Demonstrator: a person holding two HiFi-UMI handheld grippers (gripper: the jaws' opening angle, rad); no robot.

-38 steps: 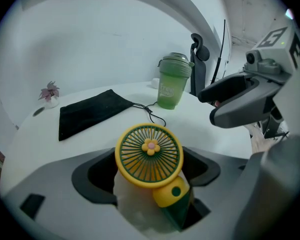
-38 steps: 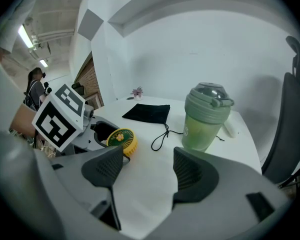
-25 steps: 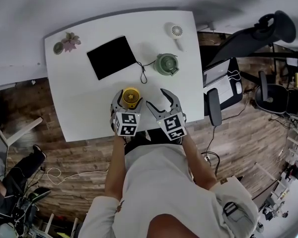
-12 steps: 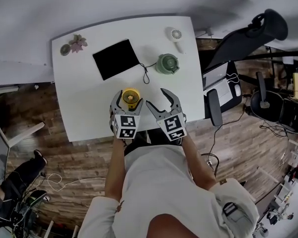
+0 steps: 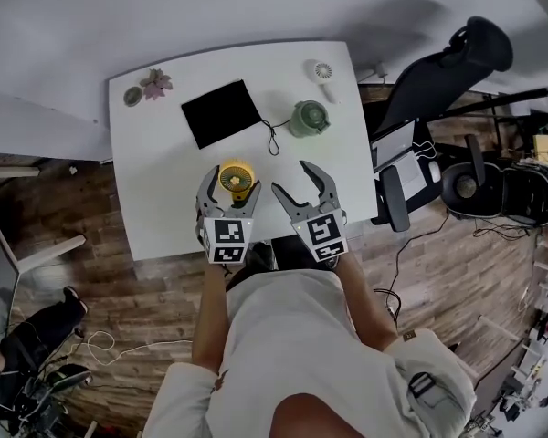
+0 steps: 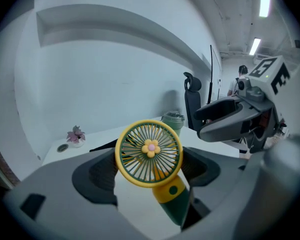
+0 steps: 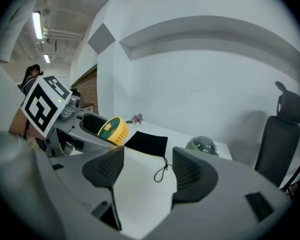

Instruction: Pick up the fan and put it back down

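The left gripper (image 6: 150,170) pinches the yellow handheld fan (image 6: 149,152) by its round rim, handle hanging toward five o'clock, so it could pivot and drop; right gripper (image 7: 143,170), at three o'clock, gapes empty.

A pale short-sleeved shirt (image 5: 297,354). The grey left gripper (image 5: 230,182) and right gripper (image 5: 292,179) each carry a black-and-white marker cube (image 5: 226,241) at six o'clock.

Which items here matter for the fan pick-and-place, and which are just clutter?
In play: yellow fan, clamped in the left gripper; table.

Lying about: white fan, green container, black pouch, small plant; right gripper, open and empty.
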